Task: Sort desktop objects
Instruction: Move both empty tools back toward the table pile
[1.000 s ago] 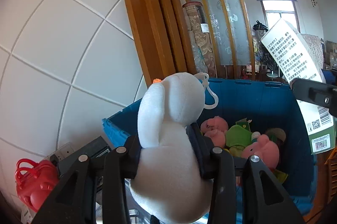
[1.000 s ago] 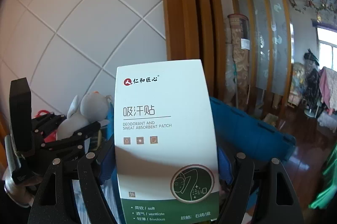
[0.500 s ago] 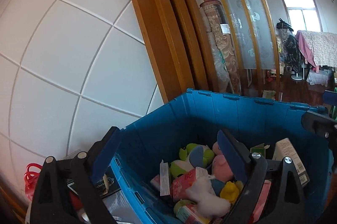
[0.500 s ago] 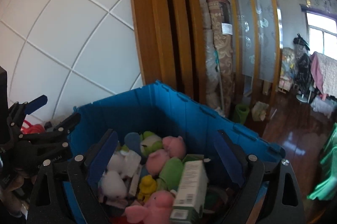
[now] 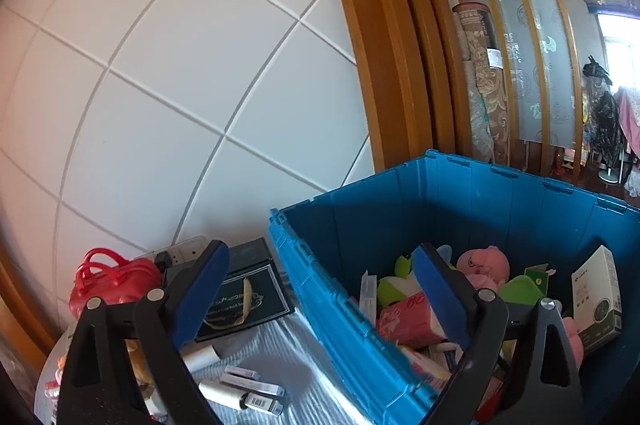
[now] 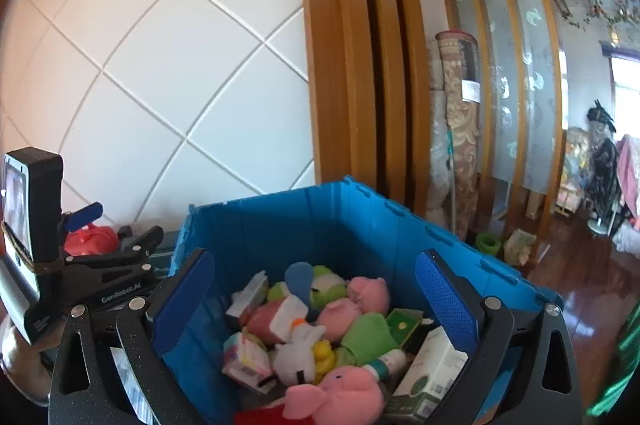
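Both tongs spread wide and empty: left tongs (image 5: 320,289) straddle the near wall of the blue crate (image 5: 500,201), right tongs (image 6: 316,289) hang over its inside. In the crate lie a white plush duck (image 6: 298,347), pink plush pigs (image 6: 340,391) and a white-and-green box (image 6: 430,375), the box leaning at the right side. Beside the crate on the worktop (image 5: 292,357): a dark case (image 5: 244,297), small tubes (image 5: 244,391), a red bag (image 5: 108,283).

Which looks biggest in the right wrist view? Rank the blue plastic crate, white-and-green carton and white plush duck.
1. Blue plastic crate, largest by far.
2. and 3. White-and-green carton and white plush duck: look alike in size, so unranked.
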`<state>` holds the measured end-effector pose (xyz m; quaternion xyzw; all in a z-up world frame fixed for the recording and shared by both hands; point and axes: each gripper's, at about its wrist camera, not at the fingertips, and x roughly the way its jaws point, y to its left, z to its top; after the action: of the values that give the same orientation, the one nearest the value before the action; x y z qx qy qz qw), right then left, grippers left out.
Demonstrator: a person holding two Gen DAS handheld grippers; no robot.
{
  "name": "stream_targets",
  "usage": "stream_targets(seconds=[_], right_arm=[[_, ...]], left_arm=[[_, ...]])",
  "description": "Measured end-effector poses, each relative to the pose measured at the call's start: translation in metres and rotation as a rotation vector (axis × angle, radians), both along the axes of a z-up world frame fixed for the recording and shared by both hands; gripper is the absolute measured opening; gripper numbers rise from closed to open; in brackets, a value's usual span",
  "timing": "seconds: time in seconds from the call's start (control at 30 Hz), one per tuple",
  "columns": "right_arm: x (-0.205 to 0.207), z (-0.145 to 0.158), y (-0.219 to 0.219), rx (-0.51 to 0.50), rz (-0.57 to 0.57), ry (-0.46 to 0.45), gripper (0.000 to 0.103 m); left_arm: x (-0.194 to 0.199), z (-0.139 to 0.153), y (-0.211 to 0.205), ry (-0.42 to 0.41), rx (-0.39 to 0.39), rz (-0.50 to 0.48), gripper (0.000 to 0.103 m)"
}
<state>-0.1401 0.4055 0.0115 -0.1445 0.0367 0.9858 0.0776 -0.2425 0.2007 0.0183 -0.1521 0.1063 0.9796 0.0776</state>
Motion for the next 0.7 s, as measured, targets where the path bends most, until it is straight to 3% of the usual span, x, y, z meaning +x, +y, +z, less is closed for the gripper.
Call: stream_targets(seconds=[0.23,0.4,0.53,0.7], right_arm=[[0.015,-0.002,-0.049,0.033,0.106,0.045,0.103],[0.013,-0.007,-0.097,0.027,0.191,0.04,0.103],[0.001,-0.017,-0.143,0.012,0.248,0.002,0.103],[-0.014,-0.036,-0.203,0.011,0.301,-0.067,0.103]], left_arm=[[0.032,-0.027,-0.087,-0.022,0.102,0.121,0.094],[0.067,-0.046,-0.157,0.026,0.104,0.193,0.094],[0.082,-0.058,-0.219,-0.012,0.121,0.215,0.094],[0.101,-0.073,-0.294,-0.052,0.053,0.233,0.094]])
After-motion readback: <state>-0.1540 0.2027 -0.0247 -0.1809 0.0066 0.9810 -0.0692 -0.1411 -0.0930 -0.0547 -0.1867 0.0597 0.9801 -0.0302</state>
